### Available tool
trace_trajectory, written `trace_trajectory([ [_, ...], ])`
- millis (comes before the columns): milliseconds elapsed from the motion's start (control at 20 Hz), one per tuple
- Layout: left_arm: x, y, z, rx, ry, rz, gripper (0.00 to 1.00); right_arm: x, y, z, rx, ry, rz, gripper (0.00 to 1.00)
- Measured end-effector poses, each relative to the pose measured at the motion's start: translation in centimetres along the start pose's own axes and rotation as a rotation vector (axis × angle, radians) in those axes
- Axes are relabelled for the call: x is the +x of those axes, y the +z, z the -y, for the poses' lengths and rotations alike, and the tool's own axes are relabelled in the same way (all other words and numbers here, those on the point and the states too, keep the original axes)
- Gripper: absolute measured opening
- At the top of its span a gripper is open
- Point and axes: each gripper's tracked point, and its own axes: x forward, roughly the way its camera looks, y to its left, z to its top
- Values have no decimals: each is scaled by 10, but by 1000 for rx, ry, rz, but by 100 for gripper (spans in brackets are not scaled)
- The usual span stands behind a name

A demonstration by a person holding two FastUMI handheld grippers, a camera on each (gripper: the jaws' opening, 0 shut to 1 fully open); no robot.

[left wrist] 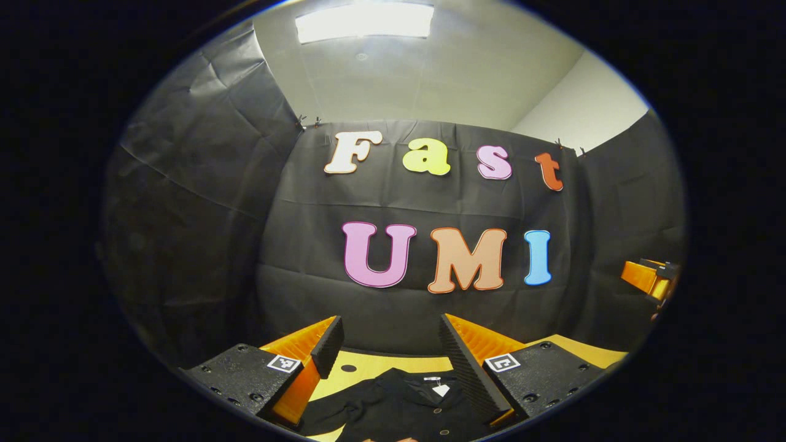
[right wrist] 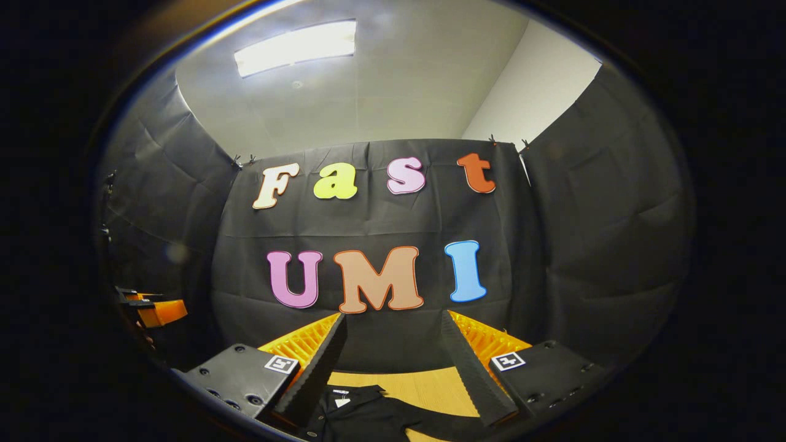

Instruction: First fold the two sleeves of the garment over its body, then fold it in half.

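Booth: black cloth walls, pale ceiling with a lit panel, a wooden table (left wrist: 359,368) at the bottom of both views.

Left gripper (left wrist: 392,344): held above the table, fingers spread wide apart, nothing between them. Below and between them lies the garment (left wrist: 399,408), dark, spread flat on the table, collar and white neck tag (left wrist: 441,389) toward the back wall, a row of buttons down the front.

Right gripper (right wrist: 393,344): likewise raised, fingers parted and empty. Under it lie the garment's collar side and one sleeve (right wrist: 439,425) stretched out across the bare wood to the right.

Step in hand, by judgement: the start. No sleeve appears folded yet. The next move calls for lowering each gripper to a sleeve end, pinching the cloth, and carrying it inward over the body.

Differences between views: the left gripper view gives the button front and tag; the right gripper view gives the outstretched sleeve. Each shows the other gripper at its edge, (left wrist: 651,277) and (right wrist: 150,307).
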Motion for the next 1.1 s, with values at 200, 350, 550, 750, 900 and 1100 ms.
trace_trajectory([
  [200, 3, -9, 6, -26, -58, -13, 92, 1, -4, 36, -74, -76, -12, 95],
  [350, 9, -12, 7, -34, -71, -18, 92, 6, -24, 72, -106, -112, -90, 99],
  [550, 12, -5, 6, -67, -9, 9, 92, 18, -72, 119, -154, -45, -272, 99],
  [750, 18, -2, 19, -43, 10, 10, 92, 9, -151, 183, -234, -57, -536, 98],
  [900, 24, 2, 33, -14, 21, 15, 92, 2, -207, 210, -190, -66, -646, 98],
  [1100, 30, -2, 55, 12, 18, -9, 93, -8, -277, 247, -126, -109, -827, 99],
])
